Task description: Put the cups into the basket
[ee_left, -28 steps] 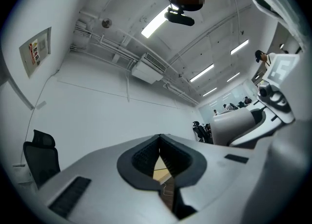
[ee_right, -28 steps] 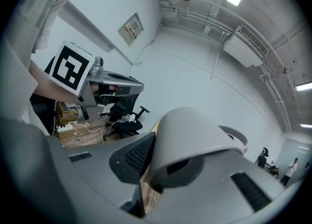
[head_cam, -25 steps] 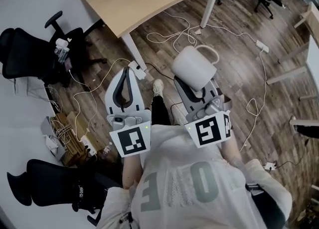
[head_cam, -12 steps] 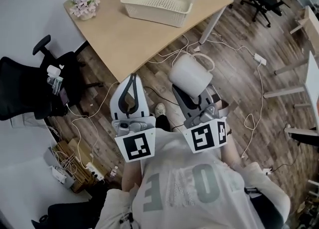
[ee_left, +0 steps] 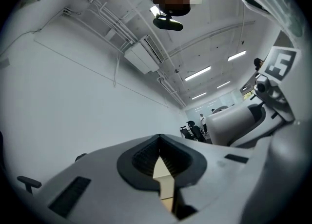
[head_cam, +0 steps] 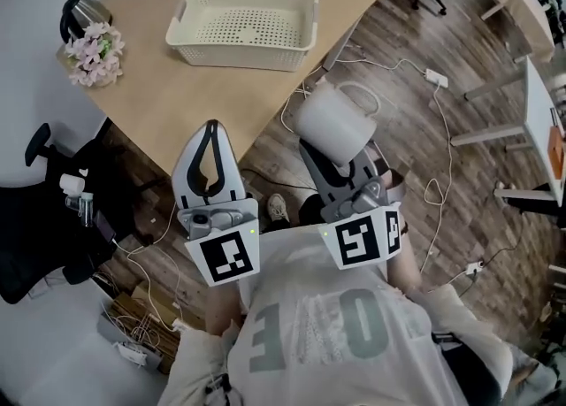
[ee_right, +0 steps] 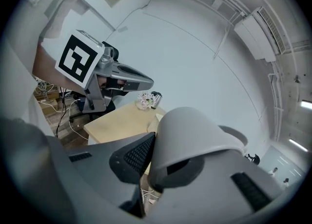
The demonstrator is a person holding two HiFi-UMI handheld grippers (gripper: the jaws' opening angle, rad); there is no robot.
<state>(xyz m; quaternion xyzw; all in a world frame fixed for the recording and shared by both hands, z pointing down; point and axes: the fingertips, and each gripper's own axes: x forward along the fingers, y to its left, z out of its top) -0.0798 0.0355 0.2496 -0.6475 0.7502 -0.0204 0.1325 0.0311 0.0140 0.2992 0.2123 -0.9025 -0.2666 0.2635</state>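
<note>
Table [head_cam: 190,108] holds basket [head_cam: 240,52]; right gripper [head_cam: 343,158] clasps cup [head_cam: 329,123].

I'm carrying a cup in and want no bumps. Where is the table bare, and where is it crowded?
Bare: inside the basket, and the tabletop between basket, flowers and the near edge. Crowded: the far left corner, where the flowers stand beside a dark jug.

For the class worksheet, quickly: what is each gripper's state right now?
Left gripper: closed, empty.
Right gripper: closed on the white cup.
</note>
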